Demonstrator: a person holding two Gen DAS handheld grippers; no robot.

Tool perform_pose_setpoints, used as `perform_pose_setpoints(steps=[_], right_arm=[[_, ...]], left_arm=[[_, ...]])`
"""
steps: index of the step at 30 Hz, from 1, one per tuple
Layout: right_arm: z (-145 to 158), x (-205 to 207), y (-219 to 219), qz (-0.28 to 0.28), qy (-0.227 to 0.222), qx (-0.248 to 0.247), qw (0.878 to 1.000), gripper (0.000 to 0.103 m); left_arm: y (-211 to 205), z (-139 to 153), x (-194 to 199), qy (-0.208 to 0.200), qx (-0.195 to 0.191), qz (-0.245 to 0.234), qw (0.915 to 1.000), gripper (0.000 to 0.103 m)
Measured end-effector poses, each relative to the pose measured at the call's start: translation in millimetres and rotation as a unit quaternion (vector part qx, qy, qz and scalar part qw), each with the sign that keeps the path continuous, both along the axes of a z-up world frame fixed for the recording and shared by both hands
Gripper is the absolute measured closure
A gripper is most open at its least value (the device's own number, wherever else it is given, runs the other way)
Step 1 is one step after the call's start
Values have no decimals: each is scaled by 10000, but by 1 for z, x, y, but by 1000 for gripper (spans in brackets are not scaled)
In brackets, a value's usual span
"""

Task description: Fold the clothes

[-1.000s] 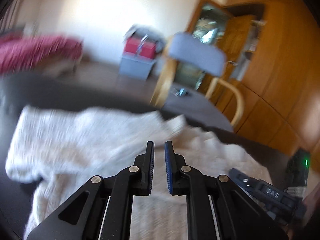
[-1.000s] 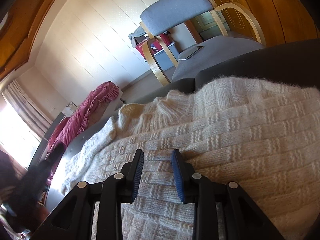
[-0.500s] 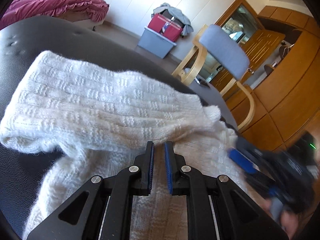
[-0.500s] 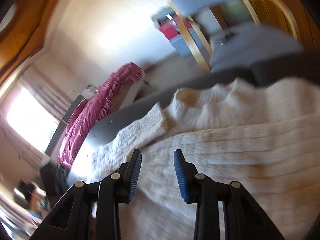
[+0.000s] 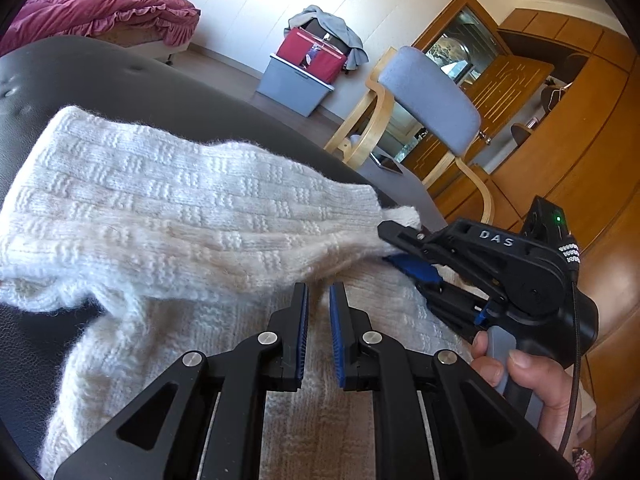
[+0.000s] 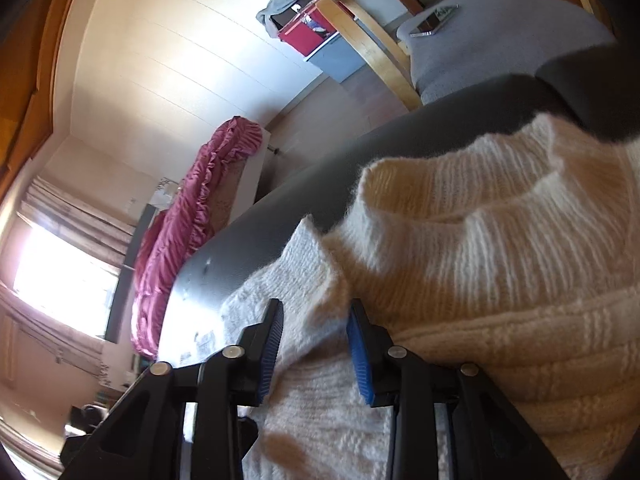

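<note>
Just ahead of the left gripper (image 5: 318, 300), whose fingers stand slightly apart and grasp nothing, the cream knitted sweater (image 5: 180, 216) lies on the dark padded surface (image 5: 100, 80), so this tool appears parked over the body panel to stay clear of the fold. Further ahead and to its right, the right gripper (image 5: 400, 246) has its open fingers straddling the cuff end of the sleeve (image 5: 192, 200) beside the ribbed collar (image 6: 480, 220), not yet clenched, probably to pinch it and carry it across the body.
</note>
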State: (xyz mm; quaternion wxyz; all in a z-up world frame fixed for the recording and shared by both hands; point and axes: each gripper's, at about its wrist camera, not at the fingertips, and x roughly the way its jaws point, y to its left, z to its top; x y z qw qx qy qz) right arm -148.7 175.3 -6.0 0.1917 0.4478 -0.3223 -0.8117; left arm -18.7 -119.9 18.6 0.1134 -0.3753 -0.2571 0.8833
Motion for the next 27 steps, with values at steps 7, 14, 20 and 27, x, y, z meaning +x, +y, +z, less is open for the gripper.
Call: perform_pose_setpoints(steps=[7, 14, 20, 27], right_arm=[[27, 20, 4, -70, 624, -200, 9978, 97], [86, 66, 29, -458, 1664, -66, 9850, 97], [112, 101, 69, -1066, 2169, 189, 9702, 97], [92, 124, 118, -1467, 1943, 315, 9694, 97]], left_arm=[[5, -3, -3, -86, -38, -202, 9998, 91], [-6, -8, -9, -249, 163, -4, 9996, 91], [-38, -6, -1, -103, 437, 849, 9954, 86], [-66, -9, 8, 20, 730, 1650, 9836, 86]])
